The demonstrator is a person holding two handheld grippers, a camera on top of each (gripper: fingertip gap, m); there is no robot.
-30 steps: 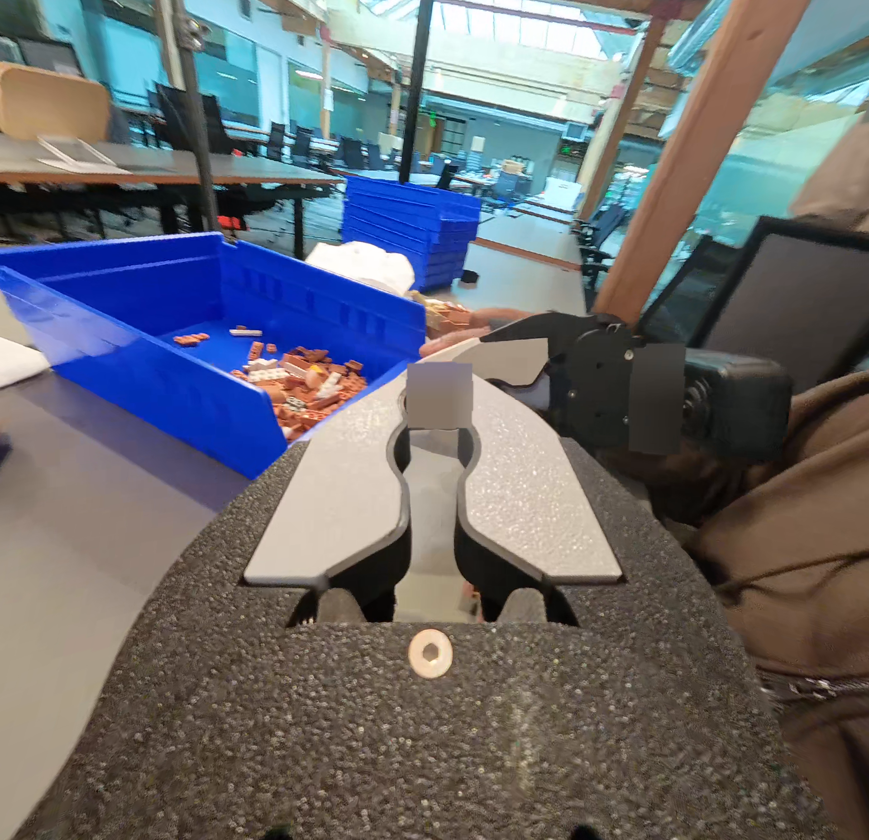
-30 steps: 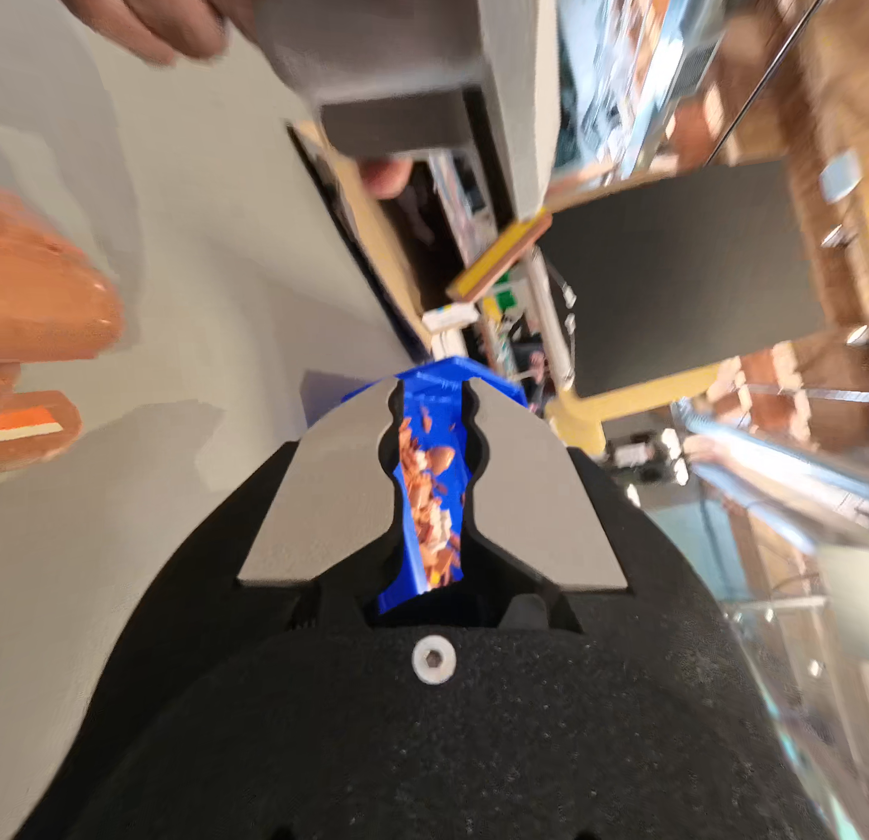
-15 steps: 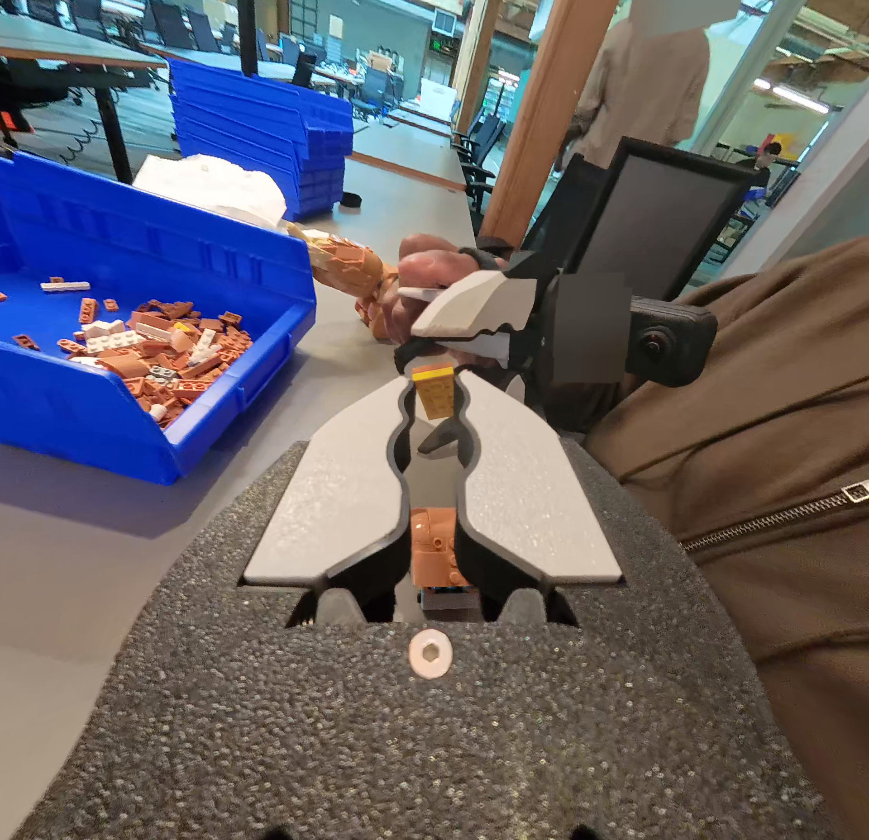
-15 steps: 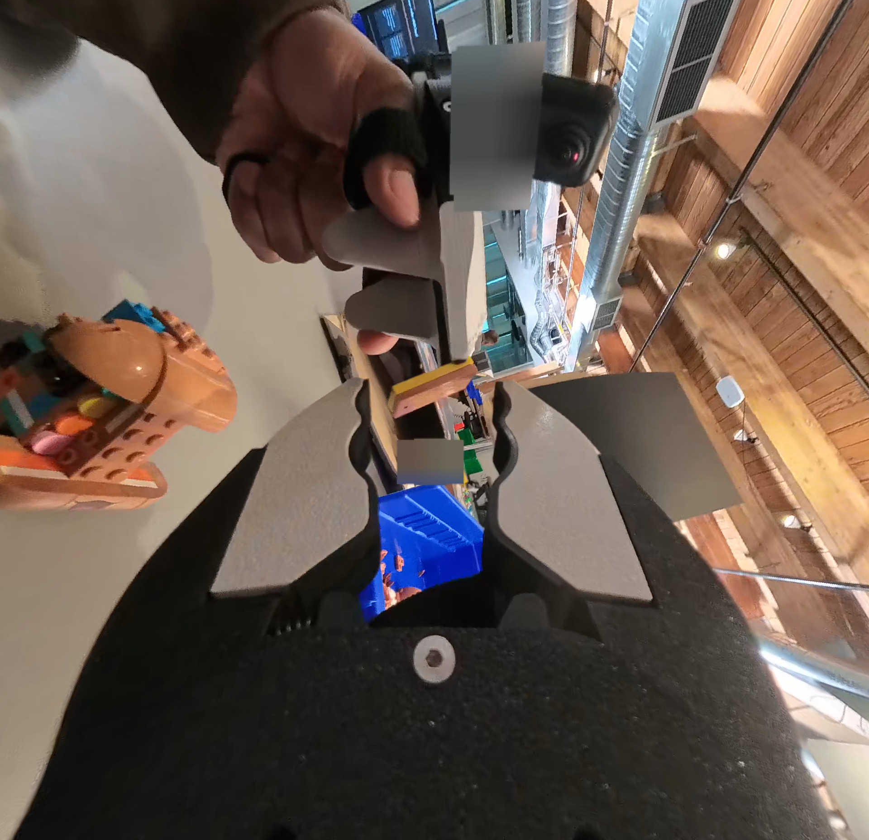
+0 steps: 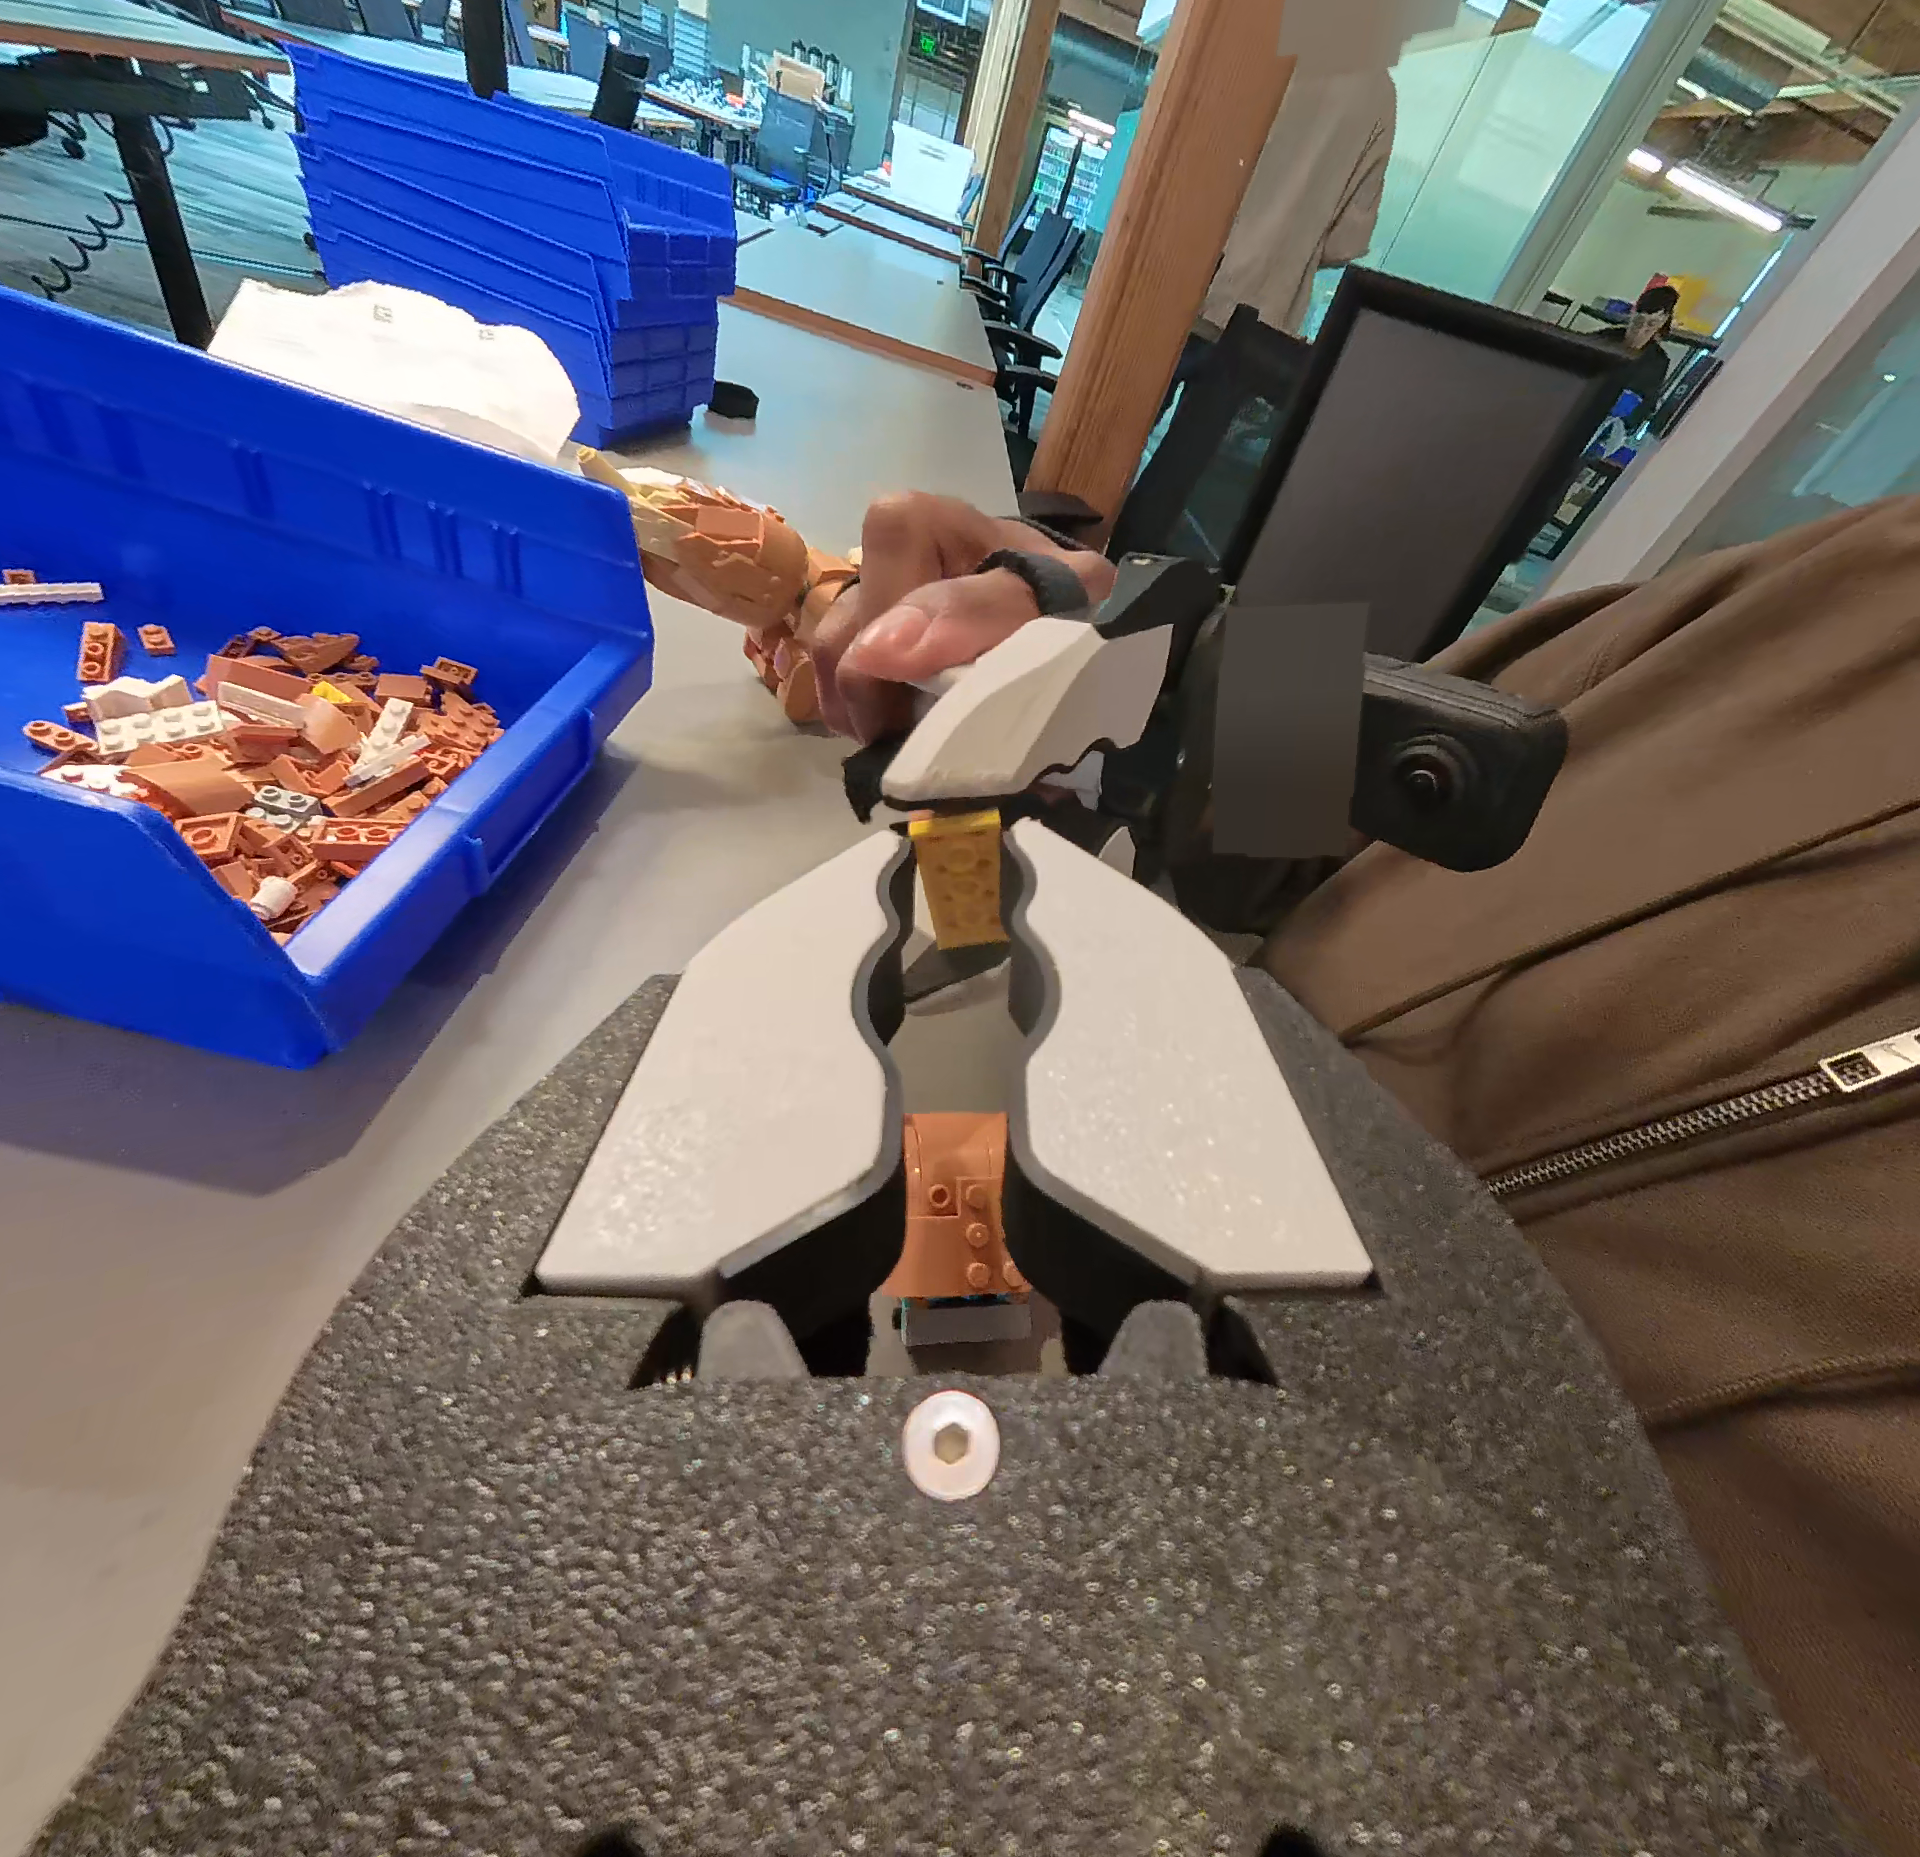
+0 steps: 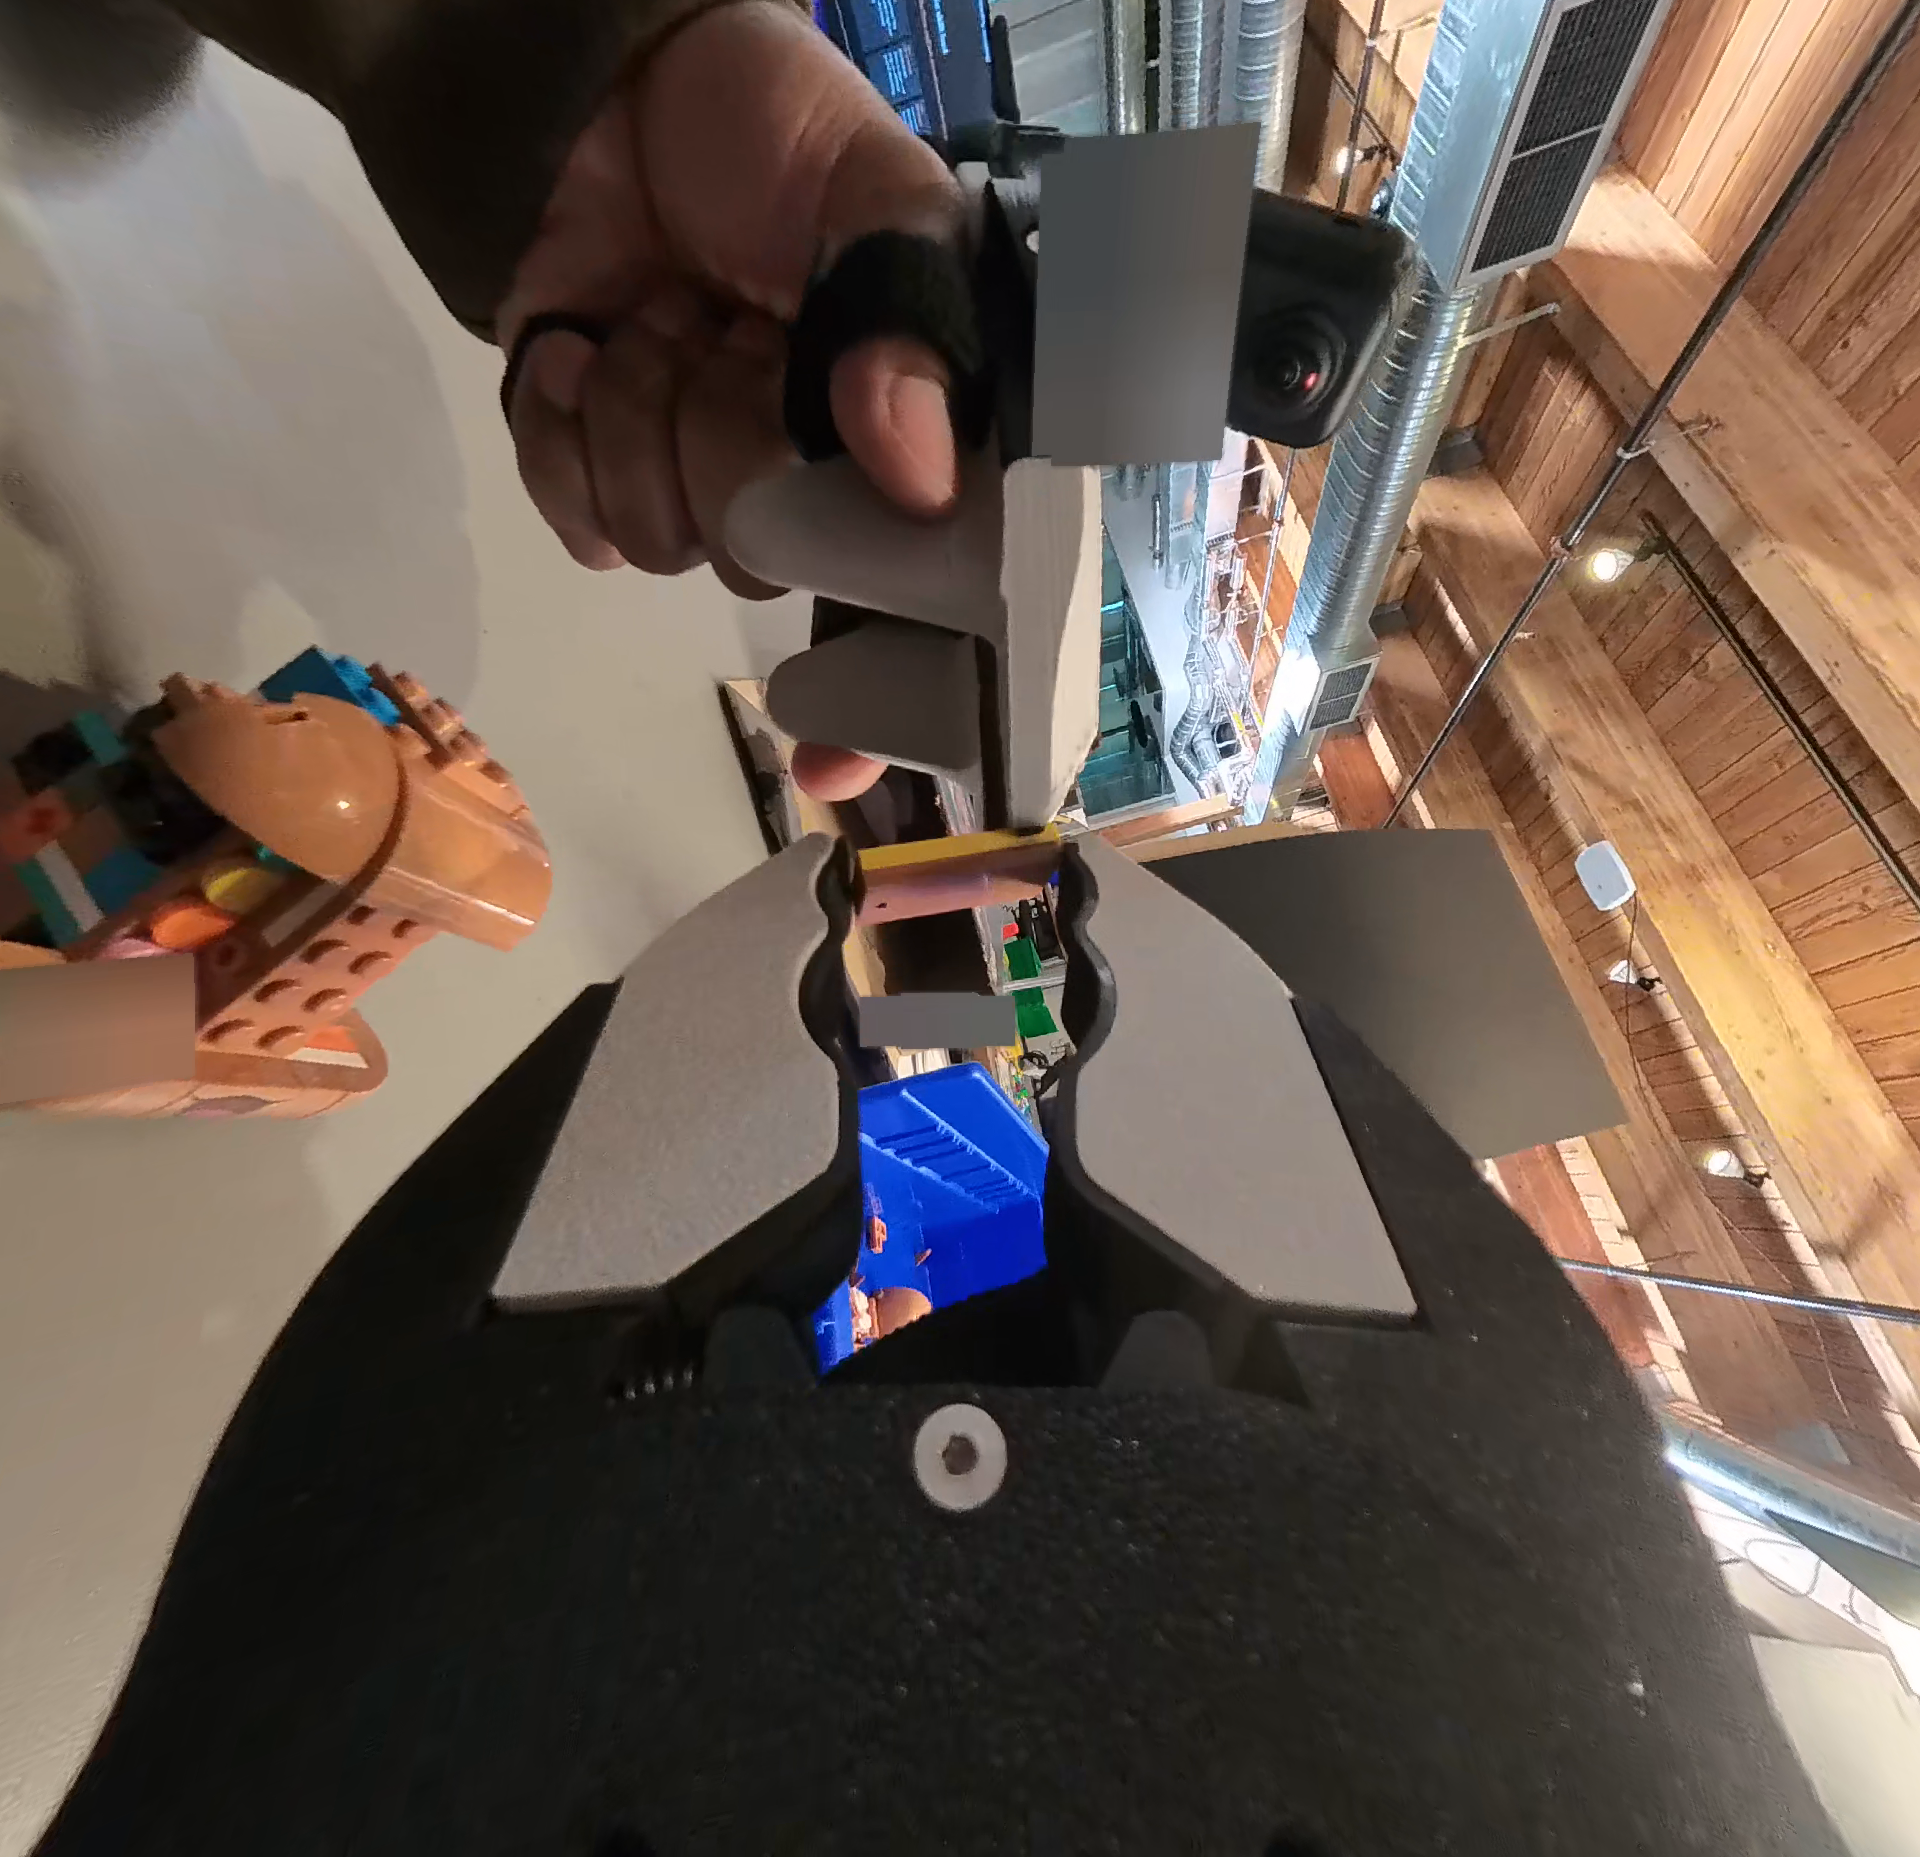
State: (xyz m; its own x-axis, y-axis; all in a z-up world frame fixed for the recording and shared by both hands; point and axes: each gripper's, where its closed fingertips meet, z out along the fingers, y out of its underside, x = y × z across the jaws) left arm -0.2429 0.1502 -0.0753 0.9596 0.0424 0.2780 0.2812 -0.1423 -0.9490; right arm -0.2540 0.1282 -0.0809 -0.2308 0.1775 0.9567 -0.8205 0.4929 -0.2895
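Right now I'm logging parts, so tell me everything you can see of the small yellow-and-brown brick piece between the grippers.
The yellow-and-brown brick piece is a small plastic stack: a thin yellow plate on a brown plate, with round hollows on the face the left wrist view shows. It is held off the table, spanning the fingertips of the right gripper. The left gripper is shut on it at the tips.

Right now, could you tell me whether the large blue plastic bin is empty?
No, the blue plastic bin holds a heap of small brown and white bricks.
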